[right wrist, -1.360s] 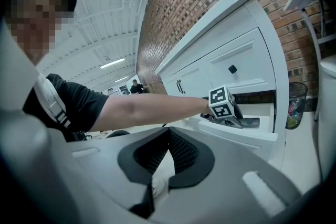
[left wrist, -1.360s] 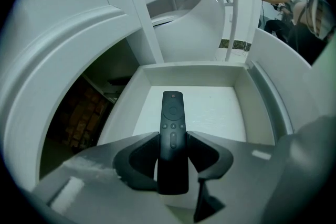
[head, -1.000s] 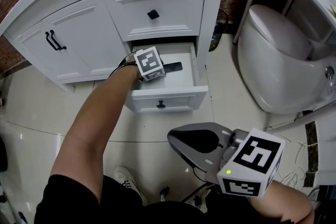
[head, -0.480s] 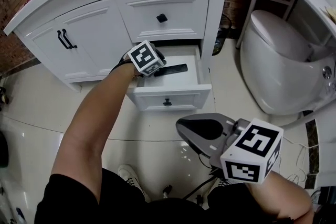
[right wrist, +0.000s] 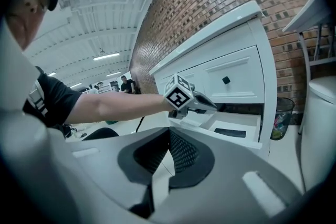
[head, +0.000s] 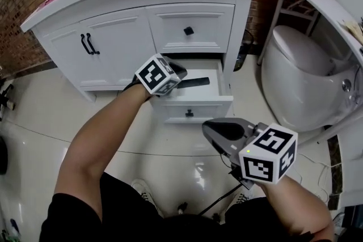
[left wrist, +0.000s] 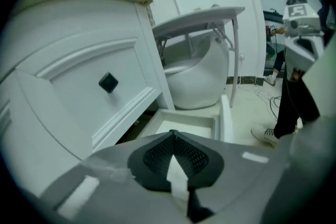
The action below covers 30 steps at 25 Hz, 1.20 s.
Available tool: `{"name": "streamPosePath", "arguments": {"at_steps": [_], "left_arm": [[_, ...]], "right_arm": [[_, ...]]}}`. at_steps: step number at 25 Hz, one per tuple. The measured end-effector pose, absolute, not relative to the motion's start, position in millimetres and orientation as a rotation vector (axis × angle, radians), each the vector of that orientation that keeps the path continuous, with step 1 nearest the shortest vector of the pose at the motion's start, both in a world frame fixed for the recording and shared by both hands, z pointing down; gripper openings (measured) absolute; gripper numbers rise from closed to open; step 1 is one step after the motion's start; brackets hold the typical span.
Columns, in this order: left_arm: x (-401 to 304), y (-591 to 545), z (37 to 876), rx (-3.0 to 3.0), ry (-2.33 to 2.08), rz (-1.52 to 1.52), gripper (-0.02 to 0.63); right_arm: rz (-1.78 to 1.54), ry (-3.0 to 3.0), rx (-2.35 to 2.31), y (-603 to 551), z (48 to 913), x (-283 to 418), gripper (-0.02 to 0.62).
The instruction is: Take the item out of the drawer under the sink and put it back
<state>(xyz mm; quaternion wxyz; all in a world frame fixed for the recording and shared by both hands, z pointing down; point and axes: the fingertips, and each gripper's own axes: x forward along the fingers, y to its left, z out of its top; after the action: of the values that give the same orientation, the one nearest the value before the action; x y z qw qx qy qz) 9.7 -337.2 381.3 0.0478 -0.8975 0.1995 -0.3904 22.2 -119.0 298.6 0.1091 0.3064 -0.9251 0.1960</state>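
Observation:
The open white drawer [head: 198, 106] under the sink holds a flat black item [head: 191, 83], which lies on the drawer floor and also shows in the right gripper view [right wrist: 229, 133]. My left gripper [head: 180, 72] hovers above the drawer's left part, apart from the item. Its jaws have just been closing and now meet with nothing between them [left wrist: 173, 134]. Below it, the drawer [left wrist: 220, 118] looks bare from this angle. My right gripper [head: 207, 127] stays in front of the drawer, shut and empty [right wrist: 169, 129].
A closed upper drawer with a black knob [head: 188, 30] sits over the open one. Cabinet doors with black handles [head: 88, 44] lie to the left, a white toilet [head: 306, 76] to the right. A cable [head: 227, 192] runs across the glossy floor by my shoe [head: 142, 190].
My left gripper has risen out of the drawer and its jaws have closed empty. The black item stays in the drawer. The right gripper has kept its place.

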Motion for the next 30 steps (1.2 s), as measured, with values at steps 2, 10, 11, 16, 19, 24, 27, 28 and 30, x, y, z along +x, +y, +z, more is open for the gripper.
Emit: {"name": "streamPosePath", "arguments": {"at_steps": [2, 10, 11, 16, 19, 24, 27, 28, 30], "left_arm": [[16.8, -307.0, 359.4, -2.777, 0.596, -1.061, 0.006], [-4.9, -222.4, 299.8, -3.010, 0.718, -0.663, 0.005], [-8.0, -213.2, 294.8, -3.023, 0.719, -0.642, 0.005], [-21.4, -167.1, 275.7, -3.043, 0.679, -0.644, 0.005], [-30.9, -145.1, 265.5, -3.045, 0.684, -0.601, 0.005], [-48.5, -116.0, 248.4, -3.059, 0.727, -0.442, 0.005], [-59.0, -103.6, 237.3, -3.097, 0.768, -0.306, 0.005], [-60.7, -101.1, 235.7, -3.106, 0.771, -0.276, 0.005], [-61.3, -96.8, 239.9, -3.106, 0.762, -0.268, 0.005]], "right_arm": [[0.573, -2.716, 0.926, -121.8, 299.3, 25.6, 0.003], [0.585, -2.714, 0.974, -127.1, 298.5, 28.8, 0.003], [0.588, -2.711, 0.979, -126.5, 299.7, 28.4, 0.003], [0.590, -2.703, 0.994, -115.1, 298.2, 27.3, 0.003], [0.581, -2.720, 1.001, -106.7, 289.9, 25.6, 0.003], [0.573, -2.774, 1.063, -97.4, 268.4, 24.6, 0.003], [0.538, -2.793, 1.094, -88.7, 258.0, 27.5, 0.003], [0.524, -2.789, 1.105, -85.6, 256.9, 29.6, 0.003], [0.518, -2.771, 1.116, -80.3, 259.5, 33.3, 0.003]]}}
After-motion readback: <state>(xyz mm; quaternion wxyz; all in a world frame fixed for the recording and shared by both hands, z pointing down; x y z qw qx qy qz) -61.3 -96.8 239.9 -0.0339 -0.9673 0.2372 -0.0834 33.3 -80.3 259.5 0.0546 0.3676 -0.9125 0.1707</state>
